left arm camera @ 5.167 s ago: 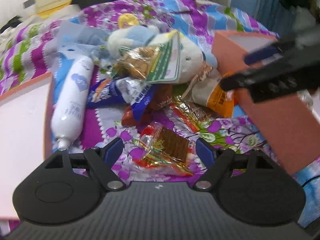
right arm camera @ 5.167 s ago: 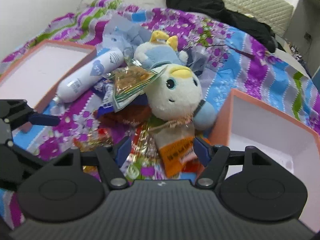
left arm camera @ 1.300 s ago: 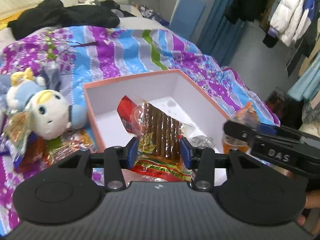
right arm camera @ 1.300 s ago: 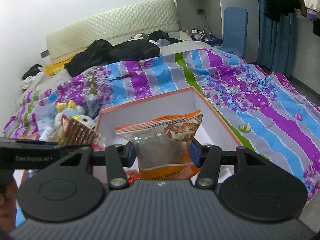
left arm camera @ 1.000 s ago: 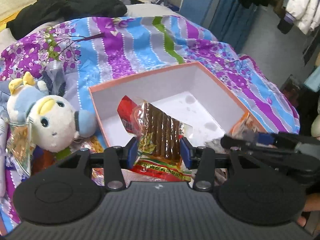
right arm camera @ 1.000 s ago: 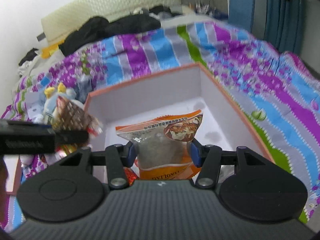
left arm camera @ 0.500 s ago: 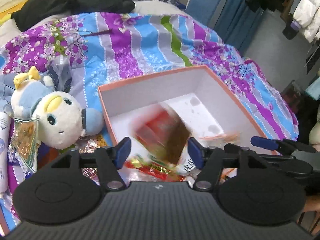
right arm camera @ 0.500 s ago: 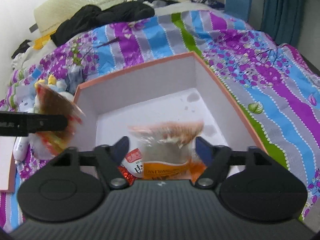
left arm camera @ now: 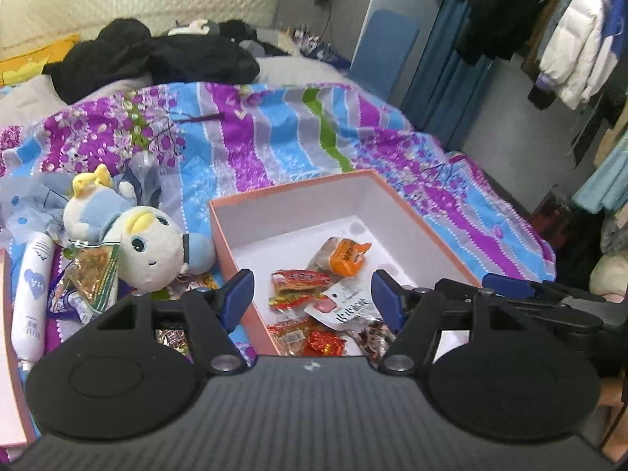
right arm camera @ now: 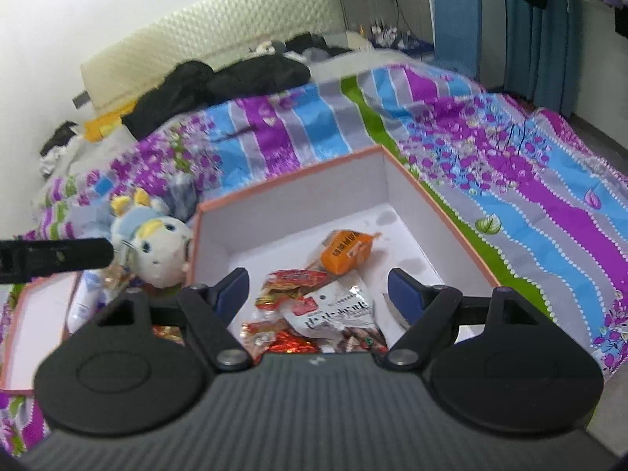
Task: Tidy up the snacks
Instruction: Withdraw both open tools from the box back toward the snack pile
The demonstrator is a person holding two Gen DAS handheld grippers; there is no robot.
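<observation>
An open pink box (left arm camera: 219, 231) with a white inside sits on the striped bedspread. Inside lie an orange snack packet (left arm camera: 345, 257), a red biscuit packet (left arm camera: 300, 278), a white packet (left arm camera: 347, 308) and more wrappers. My left gripper (left arm camera: 312, 300) is open and empty above the box's near edge. My right gripper (right arm camera: 318, 290) is open and empty over the same box (right arm camera: 416, 192), above the orange packet (right arm camera: 347, 253) and the white packet (right arm camera: 339, 312). More snack packets (left arm camera: 94, 274) lie left of the box beside a plush duck (left arm camera: 149, 247).
A white tube (left arm camera: 33, 290) lies at the far left next to a pink box lid (right arm camera: 35, 318). Black clothes (left arm camera: 157, 59) are heaped at the head of the bed. Hanging clothes (left arm camera: 569, 31) and a blue curtain stand on the right.
Both grippers opened and dropped their packets into the box: the left let go the biscuit packet, the right the orange packet. Both have risen a little above the box.
</observation>
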